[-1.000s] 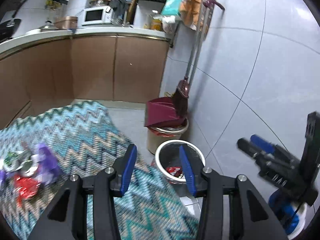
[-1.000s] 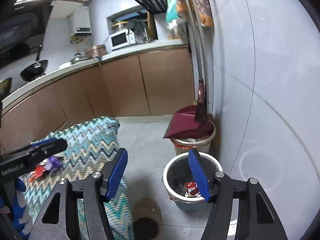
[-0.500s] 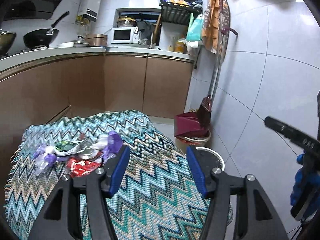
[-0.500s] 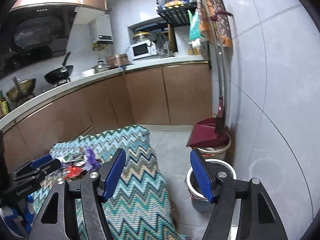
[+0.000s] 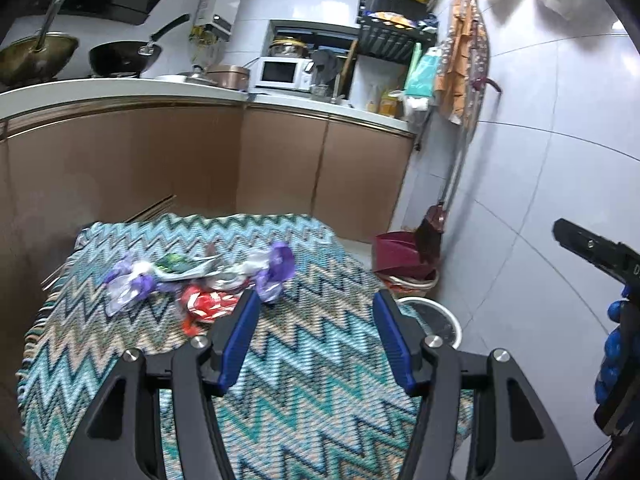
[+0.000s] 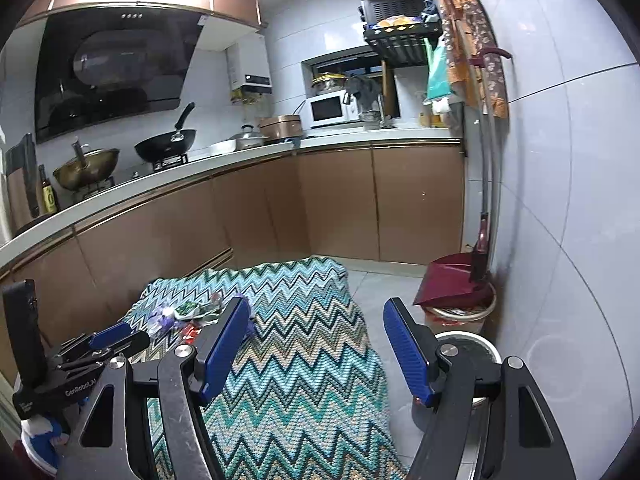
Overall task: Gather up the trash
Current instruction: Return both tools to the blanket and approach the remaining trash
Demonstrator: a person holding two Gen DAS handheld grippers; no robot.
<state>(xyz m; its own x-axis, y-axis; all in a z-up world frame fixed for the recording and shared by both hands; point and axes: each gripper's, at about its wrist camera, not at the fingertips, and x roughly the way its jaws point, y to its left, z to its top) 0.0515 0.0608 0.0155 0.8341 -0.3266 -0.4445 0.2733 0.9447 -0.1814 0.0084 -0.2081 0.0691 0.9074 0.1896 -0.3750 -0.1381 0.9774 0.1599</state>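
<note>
Both grippers, left gripper point(image 5: 314, 338) and right gripper point(image 6: 316, 346), stand half open and empty, jaws just widened. Wrappers point(image 5: 200, 280) lie heaped on the zigzag-clothed tabletop point(image 5: 320, 400). Judged light, crinkly, slippery; pinch a bunched fold.

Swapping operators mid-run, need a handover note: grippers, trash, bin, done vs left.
Left gripper: open, nothing between the jaws, just widened; over the zigzag-patterned woven cloth.
Right gripper: open, nothing held, jaws just widening.
Trash: pile of crumpled purple, green and red wrappers on the cloth's far side, untouched.
Bin: round white-rimmed waste bin on the floor right of the cloth; contents not visible.
Done: nothing in hand.
Left: pick up each wrapper and drop it in the bin.
</note>
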